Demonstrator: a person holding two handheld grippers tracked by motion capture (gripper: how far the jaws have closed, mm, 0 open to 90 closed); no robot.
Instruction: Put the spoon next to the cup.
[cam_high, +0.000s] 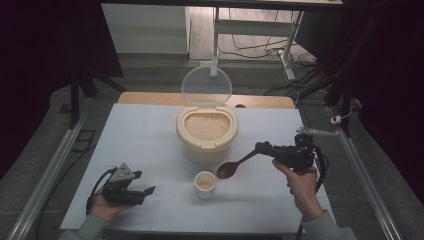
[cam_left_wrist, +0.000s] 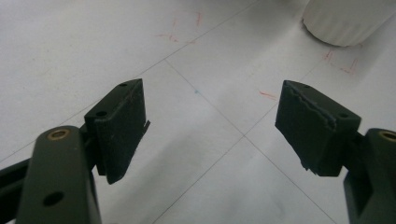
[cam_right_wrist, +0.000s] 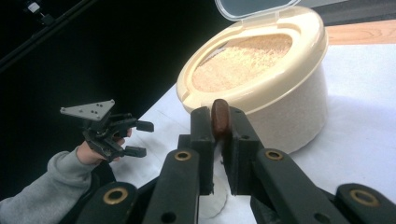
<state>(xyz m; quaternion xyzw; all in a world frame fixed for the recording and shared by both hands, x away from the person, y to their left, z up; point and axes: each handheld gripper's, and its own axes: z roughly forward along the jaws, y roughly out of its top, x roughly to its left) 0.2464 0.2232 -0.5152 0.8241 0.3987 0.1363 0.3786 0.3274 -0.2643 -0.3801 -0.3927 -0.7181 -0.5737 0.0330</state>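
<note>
A cream rice container (cam_high: 207, 131) stands mid-table with its clear lid (cam_high: 206, 86) tipped up, and it is full of rice (cam_right_wrist: 243, 60). In front of it sits a small white cup (cam_high: 205, 184). My right gripper (cam_high: 260, 148) is shut on the handle of a brown wooden spoon (cam_high: 231, 169), whose bowl hovers just right of the cup's rim. In the right gripper view the handle's end (cam_right_wrist: 220, 117) sticks up between the closed jaws of the right gripper (cam_right_wrist: 219, 126). My left gripper (cam_high: 142, 182) rests at the front left, open and empty; the left gripper (cam_left_wrist: 210, 126) points toward the cup's base (cam_left_wrist: 345, 21).
The pale blue table (cam_high: 145, 135) carries thin grid lines and red marks. Dark curtains flank it, with rails along both sides. A desk frame and cables stand behind the far edge. The other hand and left gripper (cam_right_wrist: 140, 138) appear left of the container (cam_right_wrist: 280, 93).
</note>
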